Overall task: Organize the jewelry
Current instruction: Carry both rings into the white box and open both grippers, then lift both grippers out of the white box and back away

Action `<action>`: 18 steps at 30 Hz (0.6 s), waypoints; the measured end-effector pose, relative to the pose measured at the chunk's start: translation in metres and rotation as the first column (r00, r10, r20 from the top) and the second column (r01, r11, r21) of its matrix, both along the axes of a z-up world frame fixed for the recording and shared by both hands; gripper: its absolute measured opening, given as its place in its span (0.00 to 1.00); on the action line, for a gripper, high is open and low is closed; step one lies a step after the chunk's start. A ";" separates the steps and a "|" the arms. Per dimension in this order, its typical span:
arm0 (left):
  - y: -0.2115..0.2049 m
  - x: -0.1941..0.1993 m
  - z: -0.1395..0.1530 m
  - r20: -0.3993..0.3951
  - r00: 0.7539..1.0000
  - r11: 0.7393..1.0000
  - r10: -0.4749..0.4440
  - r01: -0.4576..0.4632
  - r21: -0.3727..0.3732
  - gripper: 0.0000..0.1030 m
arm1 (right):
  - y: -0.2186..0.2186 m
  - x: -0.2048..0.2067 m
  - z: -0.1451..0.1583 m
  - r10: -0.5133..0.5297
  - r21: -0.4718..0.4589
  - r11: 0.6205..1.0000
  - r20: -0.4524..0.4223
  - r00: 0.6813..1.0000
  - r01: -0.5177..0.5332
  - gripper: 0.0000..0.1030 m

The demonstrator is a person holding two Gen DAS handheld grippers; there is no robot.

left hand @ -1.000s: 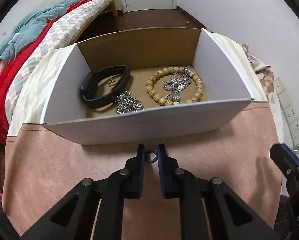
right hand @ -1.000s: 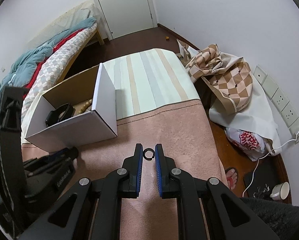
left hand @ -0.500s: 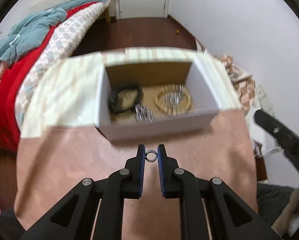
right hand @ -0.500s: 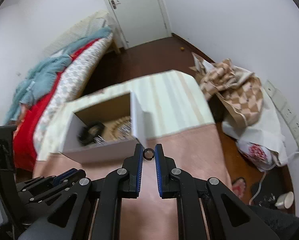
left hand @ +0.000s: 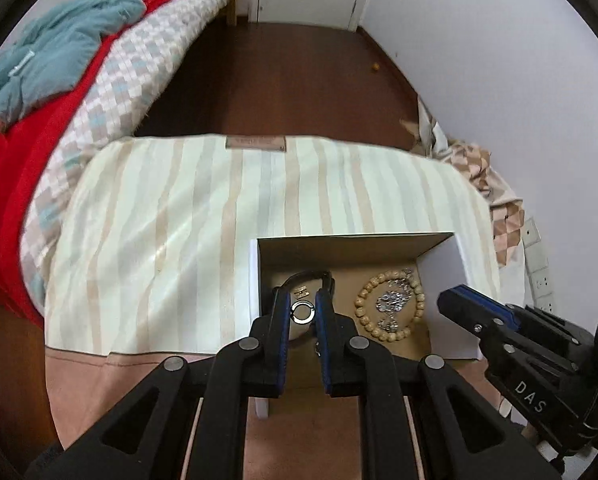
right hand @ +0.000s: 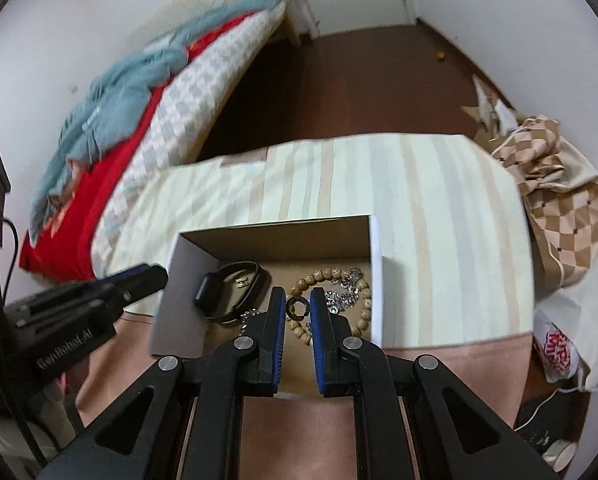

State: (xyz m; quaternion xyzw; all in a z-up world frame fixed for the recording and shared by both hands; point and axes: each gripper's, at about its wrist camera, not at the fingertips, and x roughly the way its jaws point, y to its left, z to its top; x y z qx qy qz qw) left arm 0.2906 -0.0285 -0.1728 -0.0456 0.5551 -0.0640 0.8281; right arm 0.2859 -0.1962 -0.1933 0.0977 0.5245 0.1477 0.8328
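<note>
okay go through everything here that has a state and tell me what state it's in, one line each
left gripper: shut on silver ring
right gripper: shut on black ring
box: open, no lid
black band: lying in box
bead bracelet: lying in box, around silver chain

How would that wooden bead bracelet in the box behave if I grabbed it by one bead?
The bead bracelet would probably droop, since it looks like separate round beads on a string. It looks fairly light. The silver chain piled inside its loop might snag and come along.
</note>
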 end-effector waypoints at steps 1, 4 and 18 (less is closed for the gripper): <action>0.001 0.003 -0.002 -0.011 1.000 1.000 0.009 -0.009 0.001 0.10 | 0.003 0.006 -0.004 0.017 0.002 1.000 -0.020 1.000 -0.017 0.13; 0.003 0.008 -0.004 -0.020 1.000 1.000 0.019 -0.019 -0.006 0.11 | 0.007 0.019 -0.015 0.048 0.019 0.999 -0.072 0.996 -0.047 0.13; 0.008 0.002 0.019 0.054 0.997 0.993 0.051 -0.056 0.099 0.84 | -0.019 0.008 0.008 -0.030 0.007 1.000 -0.035 0.999 0.030 0.41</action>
